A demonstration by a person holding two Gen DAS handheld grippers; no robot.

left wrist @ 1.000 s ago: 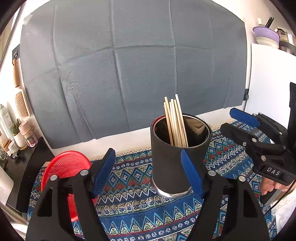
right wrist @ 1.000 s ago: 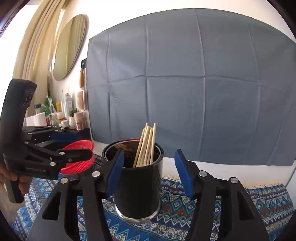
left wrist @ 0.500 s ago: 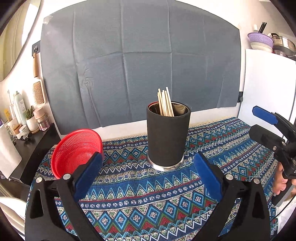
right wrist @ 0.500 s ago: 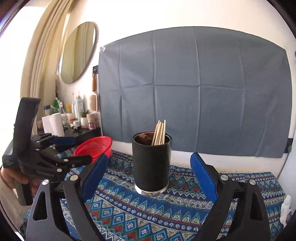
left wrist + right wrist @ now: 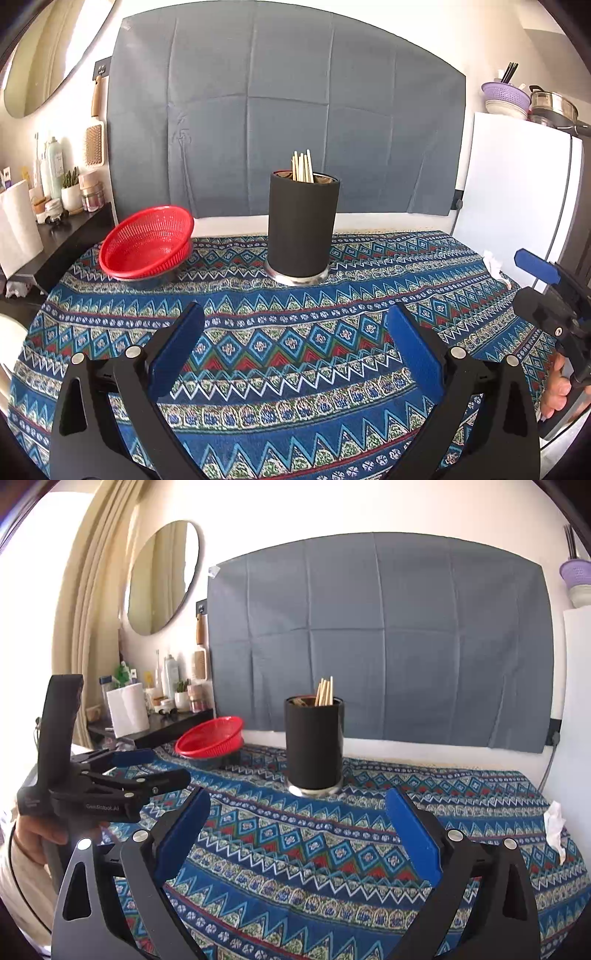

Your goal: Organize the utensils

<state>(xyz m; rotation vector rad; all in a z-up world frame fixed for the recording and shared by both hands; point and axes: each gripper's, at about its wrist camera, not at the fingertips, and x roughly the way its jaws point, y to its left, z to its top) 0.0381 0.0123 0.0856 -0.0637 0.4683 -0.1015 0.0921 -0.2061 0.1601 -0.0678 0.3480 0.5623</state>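
Observation:
A black cylindrical holder [image 5: 302, 229] stands upright on the patterned tablecloth, with several wooden chopsticks [image 5: 303, 167] standing in it. It also shows in the right wrist view [image 5: 314, 744] with the chopsticks [image 5: 325, 692]. My left gripper [image 5: 295, 343] is open and empty, well back from the holder. My right gripper [image 5: 297, 825] is open and empty, also well back. The left gripper shows at the left of the right wrist view [image 5: 147, 766]; the right gripper shows at the right edge of the left wrist view [image 5: 537, 280].
A red mesh basket [image 5: 147, 240] sits on the tablecloth [image 5: 295, 369] left of the holder. A dark shelf [image 5: 66, 229] with bottles and jars stands at the left. A white fridge [image 5: 517, 206] stands at the right. A crumpled tissue [image 5: 556, 827] lies near the table's right edge.
Both grippers have pulled back from around the holder, which now looks smaller and farther. Both stay open. The holder and chopsticks have not moved.

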